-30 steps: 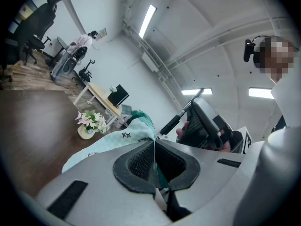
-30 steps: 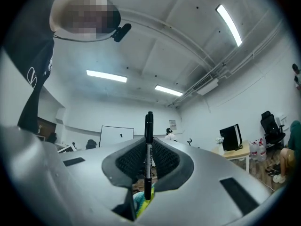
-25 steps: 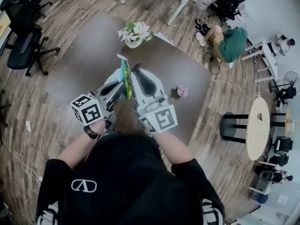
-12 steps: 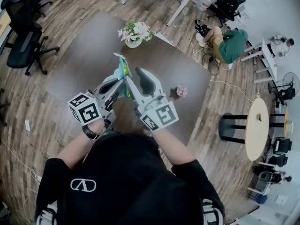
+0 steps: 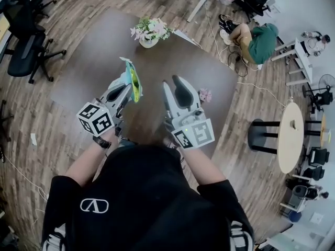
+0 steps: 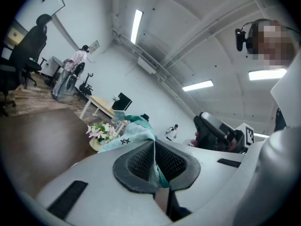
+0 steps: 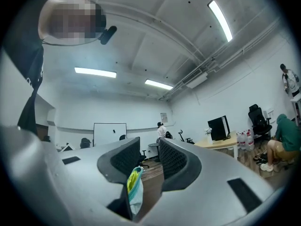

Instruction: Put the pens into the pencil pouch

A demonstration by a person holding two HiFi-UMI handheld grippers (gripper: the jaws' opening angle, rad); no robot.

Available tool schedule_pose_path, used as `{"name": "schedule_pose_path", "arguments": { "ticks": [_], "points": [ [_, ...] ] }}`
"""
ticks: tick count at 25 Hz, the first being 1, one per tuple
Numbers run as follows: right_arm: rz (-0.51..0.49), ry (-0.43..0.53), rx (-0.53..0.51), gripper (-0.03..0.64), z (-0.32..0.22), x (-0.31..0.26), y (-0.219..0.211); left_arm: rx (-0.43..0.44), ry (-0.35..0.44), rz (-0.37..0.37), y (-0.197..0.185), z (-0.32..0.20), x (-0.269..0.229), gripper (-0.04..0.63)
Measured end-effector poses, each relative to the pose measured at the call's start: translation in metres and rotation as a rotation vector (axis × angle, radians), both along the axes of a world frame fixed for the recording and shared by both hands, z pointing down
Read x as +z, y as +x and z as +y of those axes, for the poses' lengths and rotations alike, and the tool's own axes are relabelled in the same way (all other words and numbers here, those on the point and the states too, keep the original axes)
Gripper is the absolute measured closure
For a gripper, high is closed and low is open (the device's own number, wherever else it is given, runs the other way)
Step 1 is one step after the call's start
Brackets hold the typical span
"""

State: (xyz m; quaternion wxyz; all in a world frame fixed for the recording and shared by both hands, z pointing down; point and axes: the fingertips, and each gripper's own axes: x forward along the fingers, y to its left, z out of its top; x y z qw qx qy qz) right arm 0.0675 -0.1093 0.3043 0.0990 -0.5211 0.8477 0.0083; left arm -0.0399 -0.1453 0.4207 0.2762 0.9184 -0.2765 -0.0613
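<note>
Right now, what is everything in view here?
table: one, dark brown, centre
pouch: one, pale teal, yellow-green inside, held above the table
flowers: one potted bunch, pink and white, table's far edge
small pink thing: one, on table's right part
office chairs: several, black, floor at left
round table: one, pale wood, right
person: one, green top, on floor, far right
left gripper: one, grey-white, shut on the pouch
right gripper: one, grey-white, open, empty, jaws just opened then eased in
</note>
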Motion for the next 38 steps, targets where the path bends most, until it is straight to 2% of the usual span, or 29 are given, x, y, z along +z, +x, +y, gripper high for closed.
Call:
{"name": "schedule_pose_path", "arguments": {
  "ticks": [4,10,15,20,29,38],
  "points": [
    [-0.006,-0.039,0.077,0.499,0.012,0.012,0.034,-0.016,0.008,-0.115,-0.006,-0.012,0.045,0.584],
    [-0.016,-0.111,0.177,0.503,0.036,0.038,0.068,-0.011,-0.059,-0.274,-0.012,-0.025,0.135,0.584],
    [-0.022,-0.152,0.226,0.503,0.046,0.051,0.082,0.017,-0.128,-0.370,-0.008,-0.027,0.202,0.584],
    [-0.021,-0.188,0.251,0.505,0.048,0.064,0.090,0.052,-0.190,-0.403,0.010,-0.024,0.254,0.584],
    [-0.020,-0.257,0.261,0.505,0.050,0.087,0.095,0.150,-0.235,-0.458,0.055,-0.009,0.305,0.584],
    [-0.019,-0.302,0.252,0.505,0.049,0.106,0.095,0.208,-0.291,-0.489,0.071,0.000,0.349,0.583]
  ]
}}
